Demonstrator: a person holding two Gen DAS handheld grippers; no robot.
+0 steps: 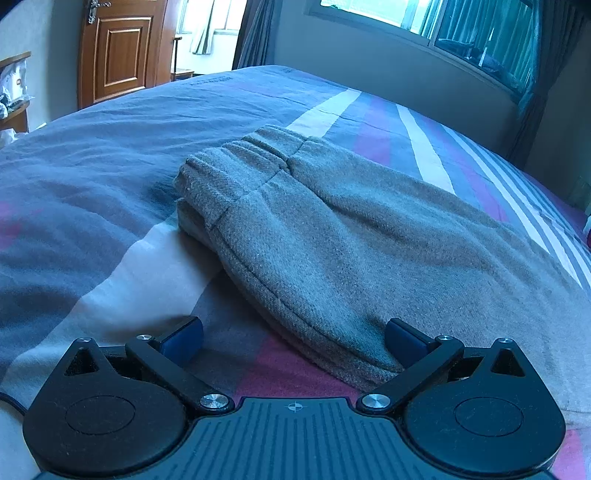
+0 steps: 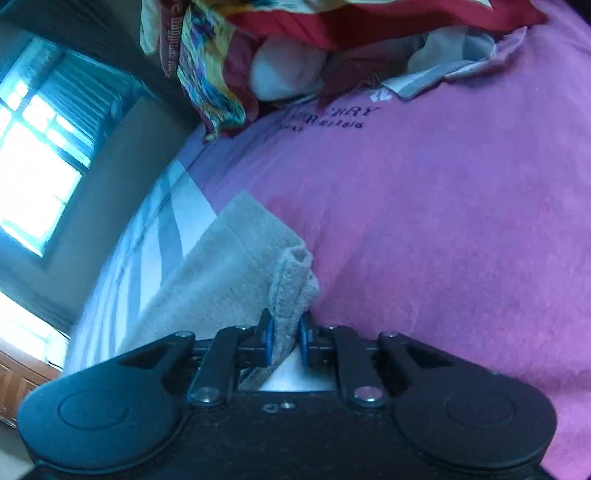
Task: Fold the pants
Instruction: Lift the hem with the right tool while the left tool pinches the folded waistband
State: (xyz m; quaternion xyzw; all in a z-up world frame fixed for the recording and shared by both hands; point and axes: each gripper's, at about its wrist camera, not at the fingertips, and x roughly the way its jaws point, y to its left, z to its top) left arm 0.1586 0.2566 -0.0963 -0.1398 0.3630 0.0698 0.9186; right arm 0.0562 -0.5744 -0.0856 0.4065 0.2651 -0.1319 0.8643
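Observation:
Grey fleece pants (image 1: 332,229) lie on the bed, with the elastic waistband (image 1: 236,155) at the far left of the left wrist view. My left gripper (image 1: 293,341) stands open over the near edge of the pants; the right blue pad (image 1: 404,341) rests on the cloth, the left pad over the bedsheet. In the right wrist view the leg end of the pants (image 2: 229,273) is bunched into a fold. My right gripper (image 2: 286,338) is shut on that fold, with the blue pads pressing it from both sides.
The bed has a striped sheet (image 1: 110,155) in blue, white and pink. A pile of colourful cloth and a red cover (image 2: 295,44) lies at the far end of the pink area (image 2: 443,221). A wooden door (image 1: 118,55) and windows (image 1: 461,33) stand beyond.

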